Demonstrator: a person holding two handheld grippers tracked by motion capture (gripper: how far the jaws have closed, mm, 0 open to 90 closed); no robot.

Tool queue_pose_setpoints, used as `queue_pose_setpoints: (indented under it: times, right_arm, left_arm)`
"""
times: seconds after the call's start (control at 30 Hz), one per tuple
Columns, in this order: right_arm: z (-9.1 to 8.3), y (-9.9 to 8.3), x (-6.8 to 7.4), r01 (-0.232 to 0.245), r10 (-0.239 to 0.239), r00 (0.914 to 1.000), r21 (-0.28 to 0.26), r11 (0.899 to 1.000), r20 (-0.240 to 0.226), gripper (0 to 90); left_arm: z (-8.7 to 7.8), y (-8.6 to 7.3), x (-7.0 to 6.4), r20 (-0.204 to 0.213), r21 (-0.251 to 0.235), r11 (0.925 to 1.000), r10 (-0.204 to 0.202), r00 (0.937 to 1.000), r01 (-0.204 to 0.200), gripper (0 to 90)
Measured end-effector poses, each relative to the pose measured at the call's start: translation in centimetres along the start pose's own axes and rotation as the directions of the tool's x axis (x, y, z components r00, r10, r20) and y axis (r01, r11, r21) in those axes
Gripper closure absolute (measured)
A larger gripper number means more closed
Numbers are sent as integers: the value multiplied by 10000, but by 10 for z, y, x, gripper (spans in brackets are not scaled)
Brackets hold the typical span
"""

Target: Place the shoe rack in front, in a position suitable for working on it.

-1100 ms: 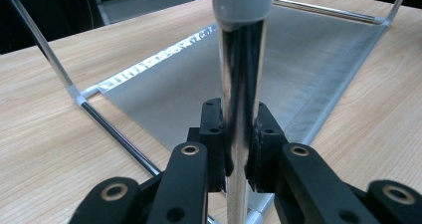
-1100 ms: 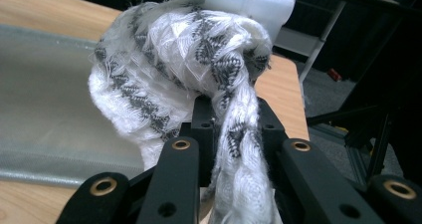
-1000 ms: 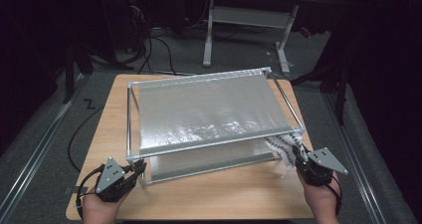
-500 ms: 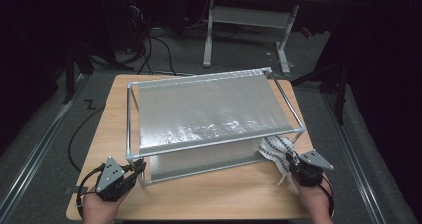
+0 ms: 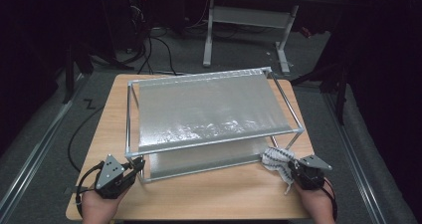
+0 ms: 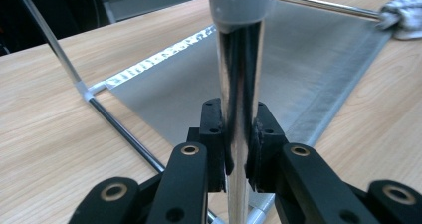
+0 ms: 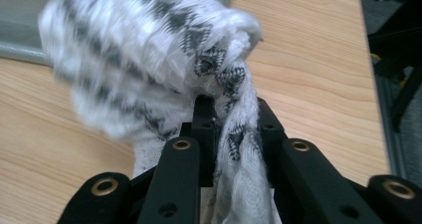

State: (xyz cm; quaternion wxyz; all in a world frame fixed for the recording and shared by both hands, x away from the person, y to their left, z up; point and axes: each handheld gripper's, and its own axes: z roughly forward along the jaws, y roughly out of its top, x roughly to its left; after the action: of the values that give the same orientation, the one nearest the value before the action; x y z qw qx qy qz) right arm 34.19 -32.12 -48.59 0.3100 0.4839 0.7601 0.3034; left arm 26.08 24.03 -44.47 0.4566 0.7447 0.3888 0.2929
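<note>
The right gripper (image 5: 293,170) is clamped on a bunched black-and-white cloth (image 5: 276,160), which sits at the near right of the table (image 5: 209,196), just beside the near right corner of the rack (image 5: 214,112). The left gripper (image 5: 135,167) is closed around the rack's near left post (image 6: 240,109), an upright chrome tube, seemingly to steady the frame.

The cloth lies ahead of the right gripper, toward the rack, and partly hangs down beside the jaws. The rack's shelves run left to right, long axis across the table, so the nearest part to the cloth is the near right post and the lower shelf (image 5: 209,157) behind it. The right hand (image 5: 316,204) is the nearer one; any wipe or drape would likely start there and travel left.
</note>
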Motion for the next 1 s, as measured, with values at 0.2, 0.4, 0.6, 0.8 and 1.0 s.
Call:
queue_pose_setpoints:
  times: [0.2,0.4,0.6,0.8,1.0]
  right_arm:
    - [-7,-1,-7,-86,90,9993,-113,9999,358,772]
    - [-14,-2,-19,-283,314,9952,-348,9990,930,772]
    - [-20,-1,-31,-746,847,9858,-740,9945,1448,772]
    - [-24,12,-22,-814,959,9884,-1223,9891,1177,771]
    - [-42,41,-3,-603,807,9940,-2441,9679,744,771]
  left_arm:
    - [-5,-4,14,-248,-24,9994,-348,9991,348,796]
    - [-10,-7,26,-670,-1,9987,-502,9965,503,795]
    - [-15,-10,35,-903,-14,9976,-694,9935,696,796]
    - [-15,-11,37,-907,-35,9972,-745,9931,745,797]
    - [-15,-12,35,-971,-155,9960,-891,9913,880,798]
